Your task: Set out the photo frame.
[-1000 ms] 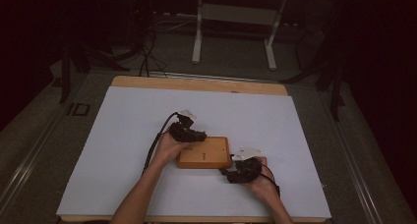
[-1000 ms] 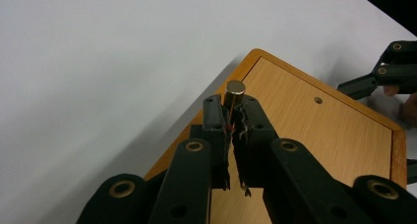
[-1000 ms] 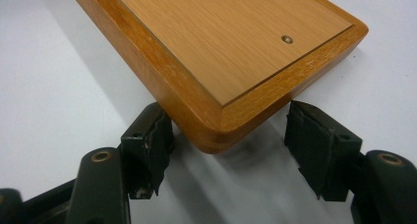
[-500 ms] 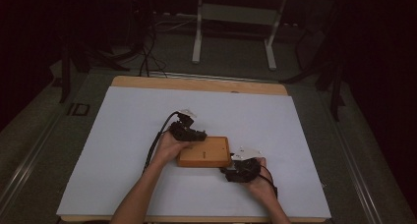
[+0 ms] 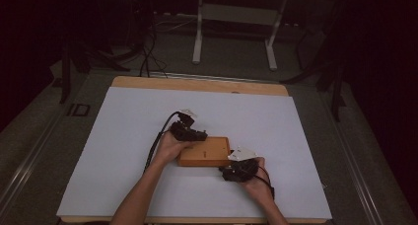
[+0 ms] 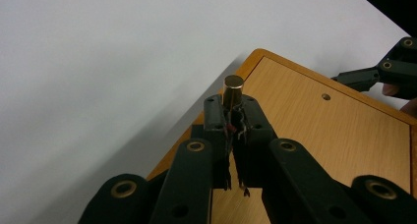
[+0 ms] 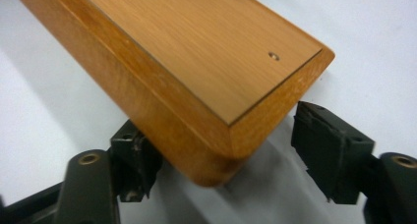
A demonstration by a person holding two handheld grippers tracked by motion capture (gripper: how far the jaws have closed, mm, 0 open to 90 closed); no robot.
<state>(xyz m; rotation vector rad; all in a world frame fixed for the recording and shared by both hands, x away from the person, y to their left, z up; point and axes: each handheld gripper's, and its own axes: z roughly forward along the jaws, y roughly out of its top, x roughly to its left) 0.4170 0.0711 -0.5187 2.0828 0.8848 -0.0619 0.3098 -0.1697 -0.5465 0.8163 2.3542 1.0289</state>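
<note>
Over the last second my left tongs (image 5: 190, 131) have barely shifted, staying at the far left corner of the wooden block (image 5: 204, 151), while my right tongs (image 5: 237, 170) have kept their place at its near right corner, so the change is small: I have settled into position rather than moved anything. In the left gripper view my left tongs (image 6: 231, 123) are clenched on a small brass-coloured peg (image 6: 232, 90), held upright just over the edge of the block (image 6: 319, 130), which has a small hole (image 6: 325, 96) in its top face, off toward its far side. In the right gripper view my right tongs (image 7: 223, 150) stand spread, one jaw at each side of the block's rounded corner (image 7: 216, 135); whether they press on it I cannot tell, but they look placed to steady it. I judge that the peg is ready to go into a hole and that the block has not yet been truly gripped. The block lies flat, a little right of centre and toward the near edge of the counter (image 5: 123, 136), whose white sheet covers all but a wooden strip along the far side. Beyond, the room is dark, with a pale metal stand (image 5: 234, 18) and cables (image 5: 148, 57) on a grey floor.
</note>
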